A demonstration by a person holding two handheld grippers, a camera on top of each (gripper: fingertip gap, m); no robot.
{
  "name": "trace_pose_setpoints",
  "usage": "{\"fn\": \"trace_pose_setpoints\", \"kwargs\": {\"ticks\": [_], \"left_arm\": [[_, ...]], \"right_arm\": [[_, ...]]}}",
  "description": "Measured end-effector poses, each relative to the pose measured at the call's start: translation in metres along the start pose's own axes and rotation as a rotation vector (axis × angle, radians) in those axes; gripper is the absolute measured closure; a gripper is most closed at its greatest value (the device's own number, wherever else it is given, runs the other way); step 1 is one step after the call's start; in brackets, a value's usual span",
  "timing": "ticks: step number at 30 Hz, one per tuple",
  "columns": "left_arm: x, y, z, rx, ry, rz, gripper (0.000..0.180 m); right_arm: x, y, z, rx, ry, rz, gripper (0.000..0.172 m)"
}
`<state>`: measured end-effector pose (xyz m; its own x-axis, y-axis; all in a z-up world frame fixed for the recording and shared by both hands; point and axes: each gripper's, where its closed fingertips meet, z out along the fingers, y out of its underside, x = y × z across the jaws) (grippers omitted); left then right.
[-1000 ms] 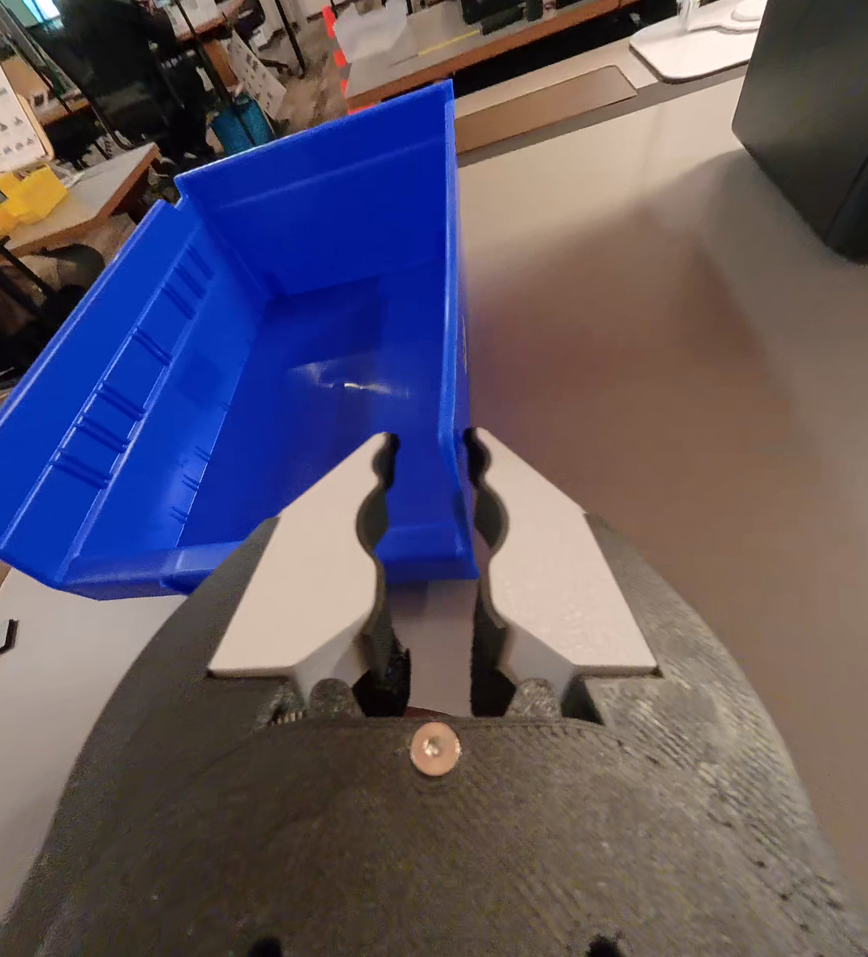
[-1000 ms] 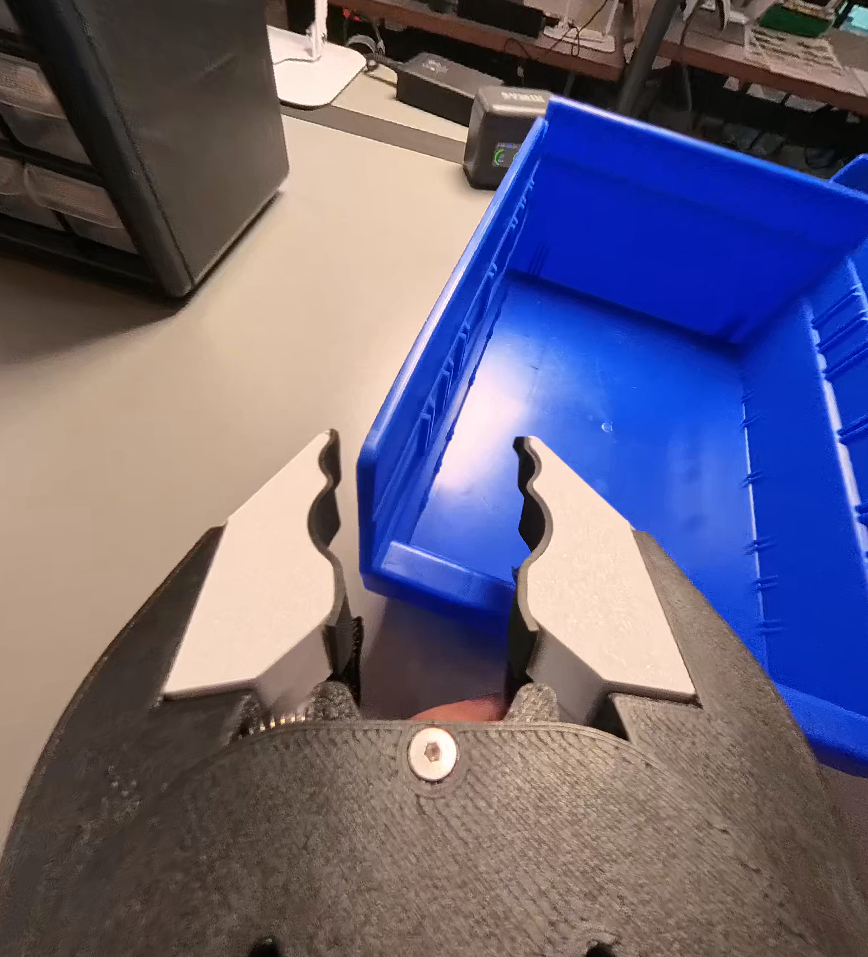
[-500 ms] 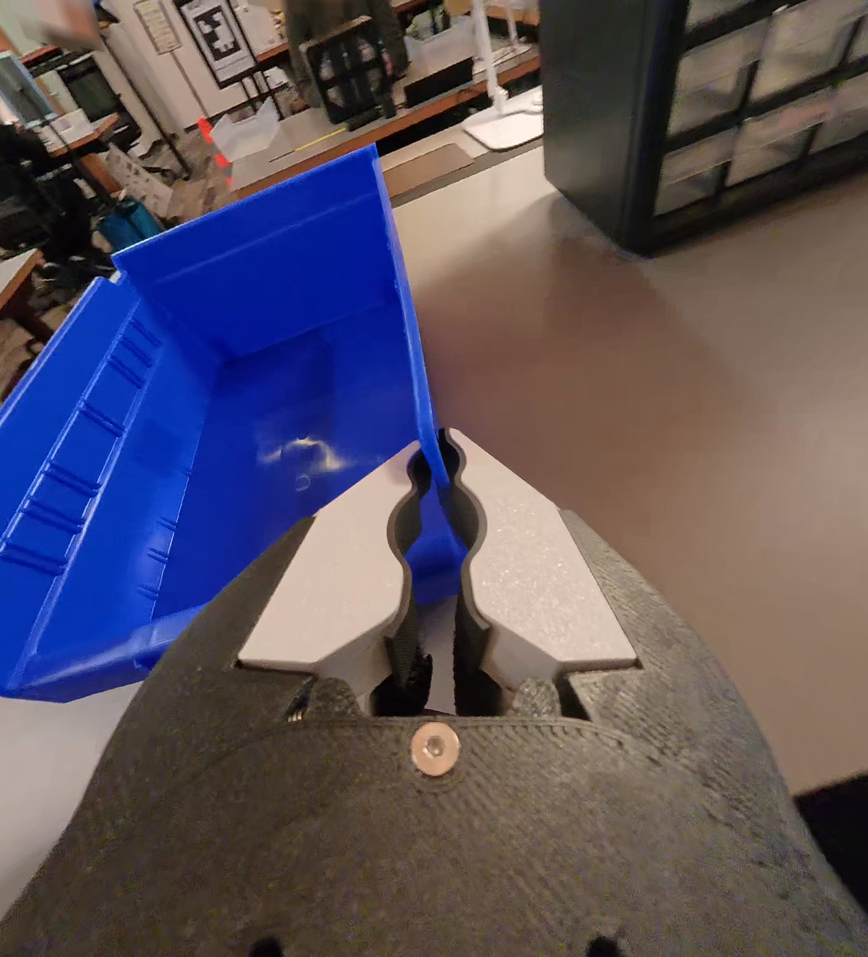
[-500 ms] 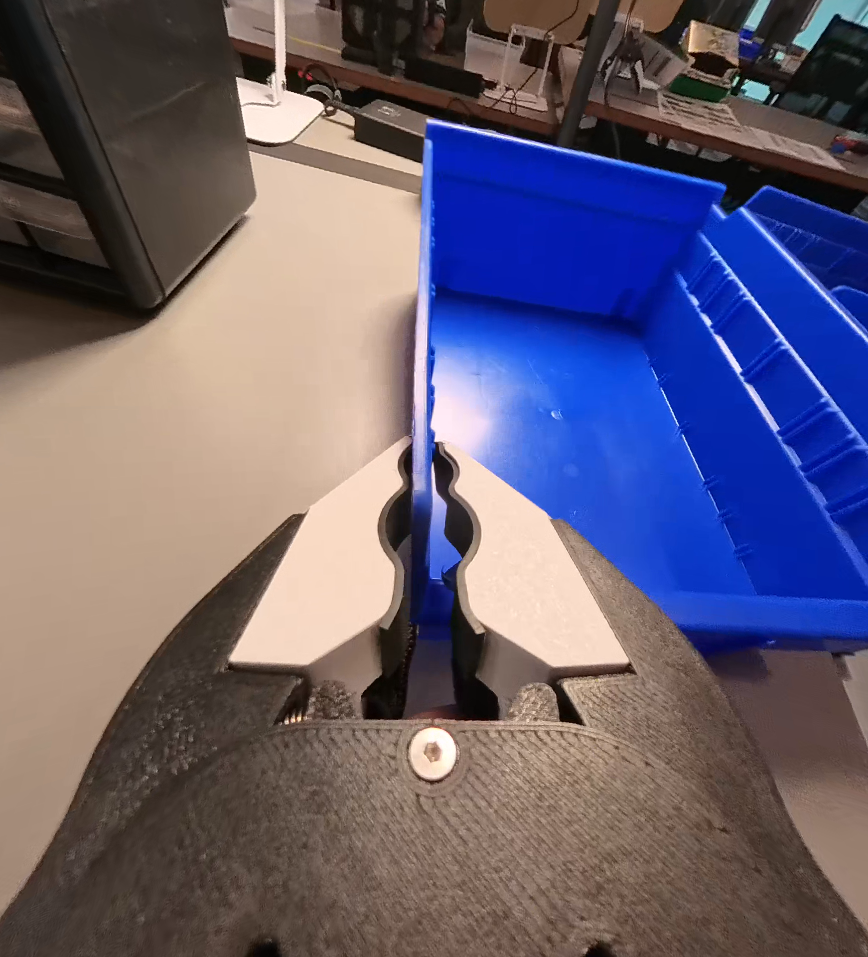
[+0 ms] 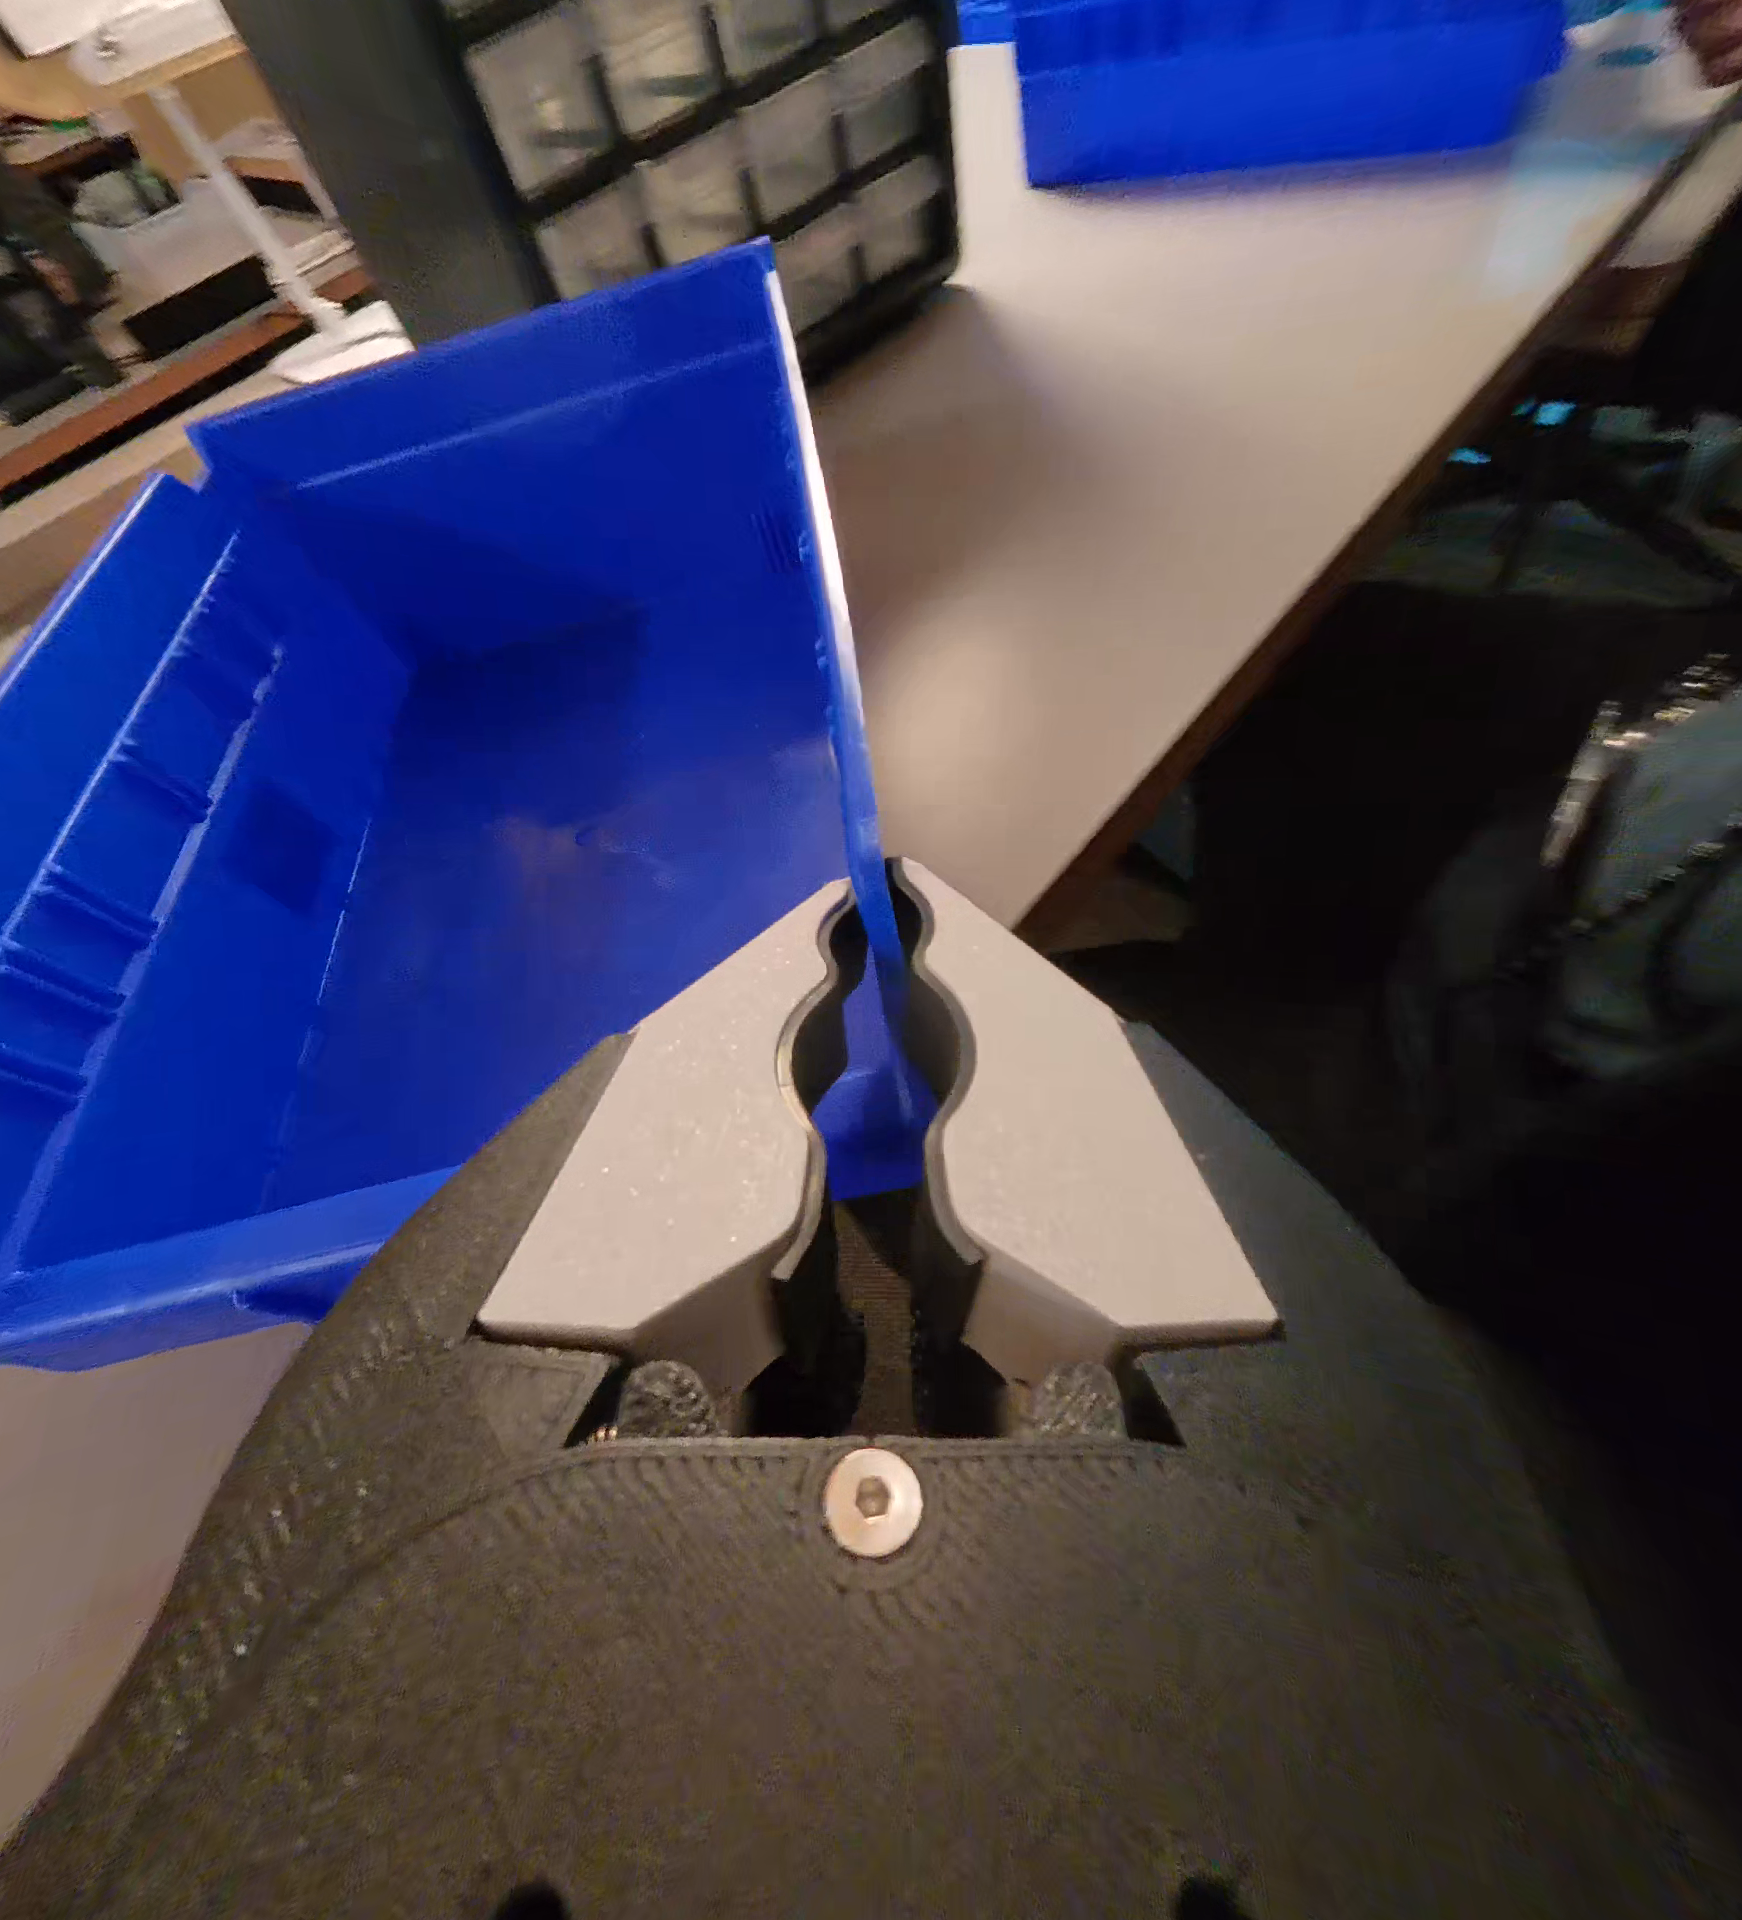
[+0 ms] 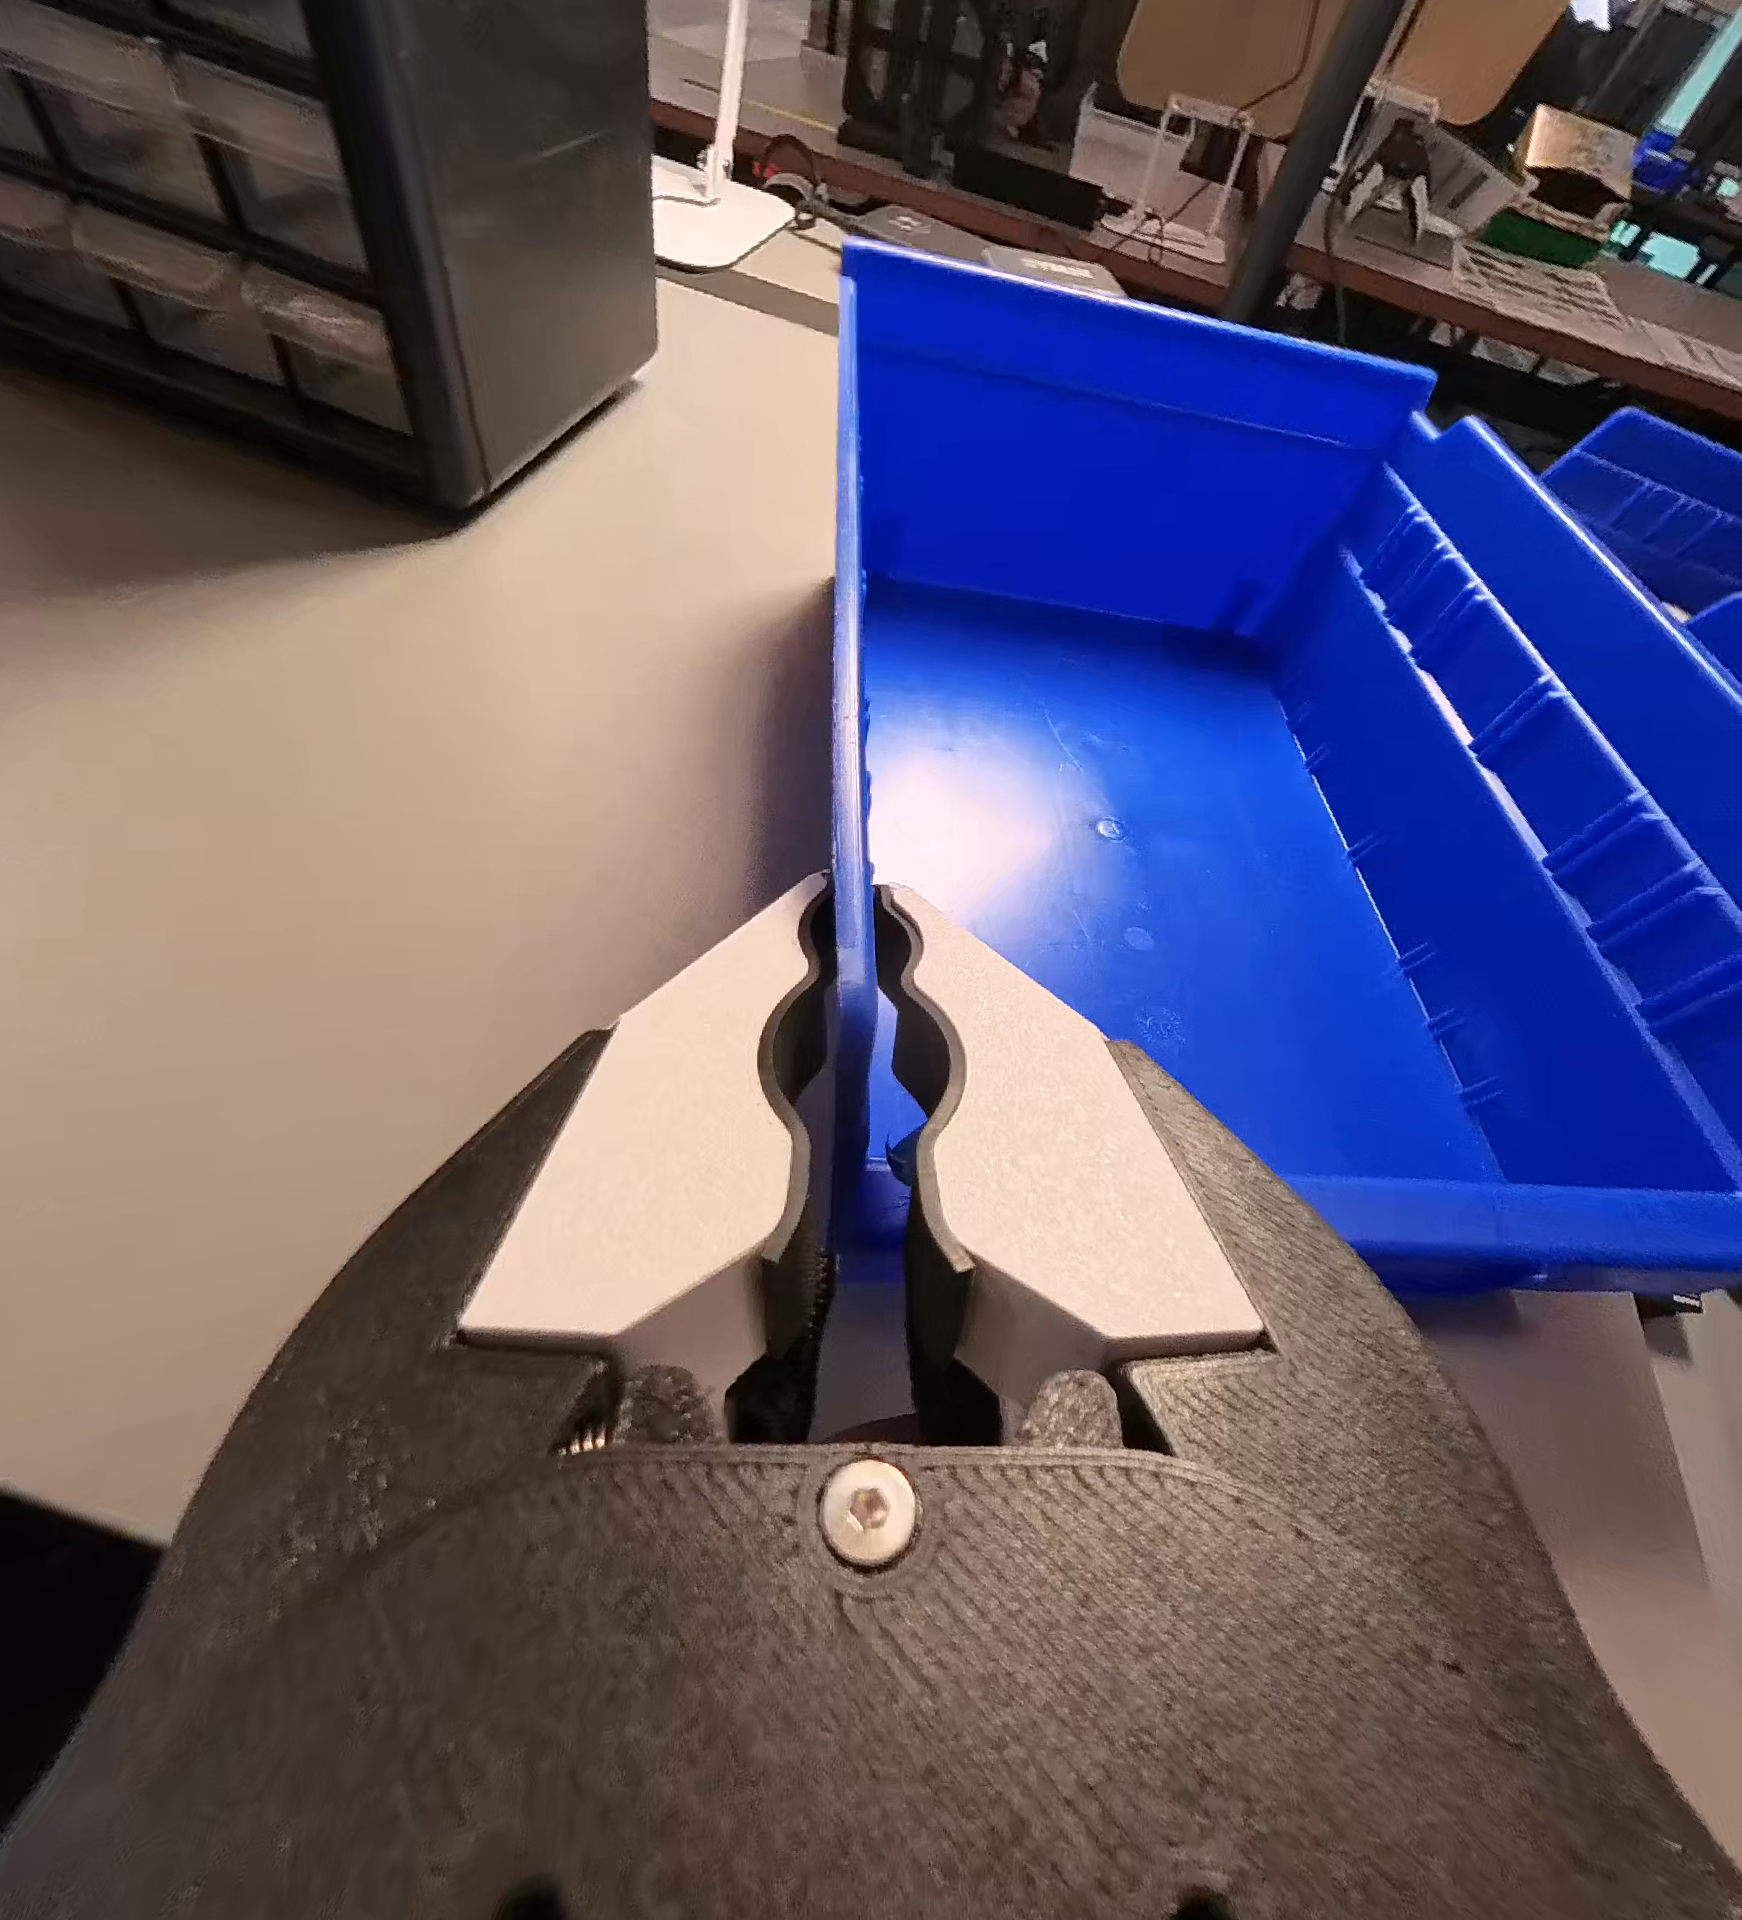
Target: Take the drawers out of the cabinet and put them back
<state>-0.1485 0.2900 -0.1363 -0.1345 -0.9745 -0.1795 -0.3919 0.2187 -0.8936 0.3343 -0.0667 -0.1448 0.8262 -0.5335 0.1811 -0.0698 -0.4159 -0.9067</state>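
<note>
In the left wrist view my left gripper [image 5: 882, 883] is shut on the right side wall of an empty blue bin [image 5: 493, 831], with both pads pressed on the thin wall. In the right wrist view my right gripper [image 6: 851, 894] is shut on the left side wall of an empty blue bin [image 6: 1158, 831]. I cannot tell whether it is the same bin. The dark cabinet with small clear drawers [image 5: 742, 135] stands on the grey table [image 5: 1106, 468] behind the bin. It also shows at the upper left of the right wrist view [image 6: 493, 239].
More blue bins stand at the far end of the table [image 5: 1282, 94] and to the right of the held one [image 6: 1698, 520]. The table's edge [image 5: 1314, 623] runs close on the left gripper's right, with dark floor beyond. A white lamp base [image 6: 716, 223] stands behind the cabinet.
Both grippers went from open around a bin wall to shut on it. The left view has swung right with its bin, bringing the cabinet and the table's edge into view.
</note>
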Motion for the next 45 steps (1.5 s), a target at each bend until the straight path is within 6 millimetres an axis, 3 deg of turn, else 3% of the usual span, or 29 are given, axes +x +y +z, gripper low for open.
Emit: {"fn": "trace_pose_setpoints", "kwargs": {"ticks": [5,9,16,26,34,39,45], "left_arm": [[0.031,-0.005,-0.008,0.036,0.153,0.013,0.179],[0.044,-0.007,-0.003,0.061,0.245,0.016,0.18],[0.054,-0.006,0.001,0.089,0.372,-0.017,0.179],[0.046,-0.023,-0.028,0.282,0.514,-0.048,0.18],[0.044,-0.043,-0.029,0.401,0.526,-0.023,0.18],[0.047,-0.049,-0.023,0.417,0.508,0.002,0.18],[0.042,-0.055,-0.028,0.467,0.485,-0.008,0.18]], "right_arm": [[-0.011,0.007,-0.022,0.009,-0.076,-0.018,0.166],[-0.02,0.013,-0.04,0.022,-0.151,-0.044,0.166],[-0.04,0.02,-0.067,0.043,-0.315,-0.095,0.166],[-0.077,0.027,-0.102,0.076,-0.588,-0.181,0.165],[-0.099,0.024,-0.106,0.101,-0.679,-0.215,0.166],[-0.111,0.021,-0.104,0.105,-0.72,-0.232,0.166],[-0.127,0.018,-0.104,0.111,-0.776,-0.251,0.165]]}}
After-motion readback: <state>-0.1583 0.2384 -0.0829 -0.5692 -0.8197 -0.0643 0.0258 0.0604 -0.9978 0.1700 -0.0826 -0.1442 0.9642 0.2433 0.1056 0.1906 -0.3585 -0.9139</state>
